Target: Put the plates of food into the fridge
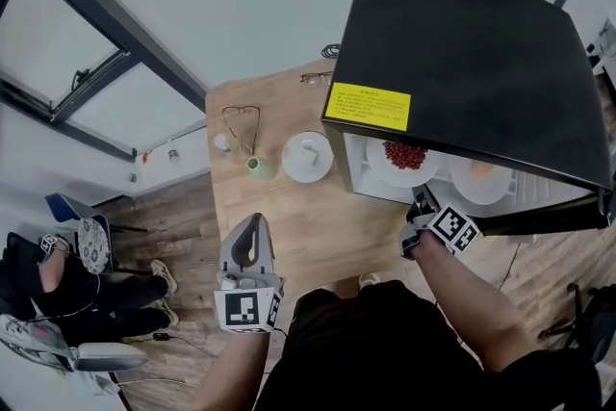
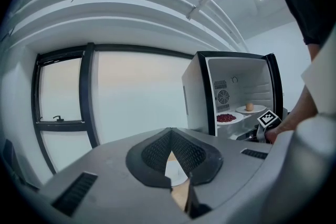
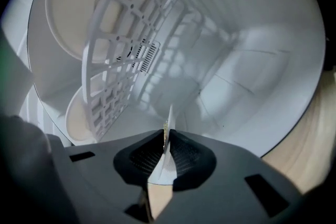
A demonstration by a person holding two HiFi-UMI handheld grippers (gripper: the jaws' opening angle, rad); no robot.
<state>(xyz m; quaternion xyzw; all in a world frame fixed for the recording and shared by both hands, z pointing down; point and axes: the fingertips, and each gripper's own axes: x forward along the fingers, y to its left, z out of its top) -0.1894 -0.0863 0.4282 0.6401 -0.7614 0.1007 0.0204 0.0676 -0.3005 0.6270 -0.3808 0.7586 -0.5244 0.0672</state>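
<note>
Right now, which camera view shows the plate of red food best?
The head view: it looks down on the plate of red food inside the fridge. The left gripper view shows that plate small and distant. The right gripper view shows no red food.

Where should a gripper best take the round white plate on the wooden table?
Likely its near rim, coming low from the person's side: the round white plate lies flat, a green cup stands close on its left, the black fridge on its right.
</note>
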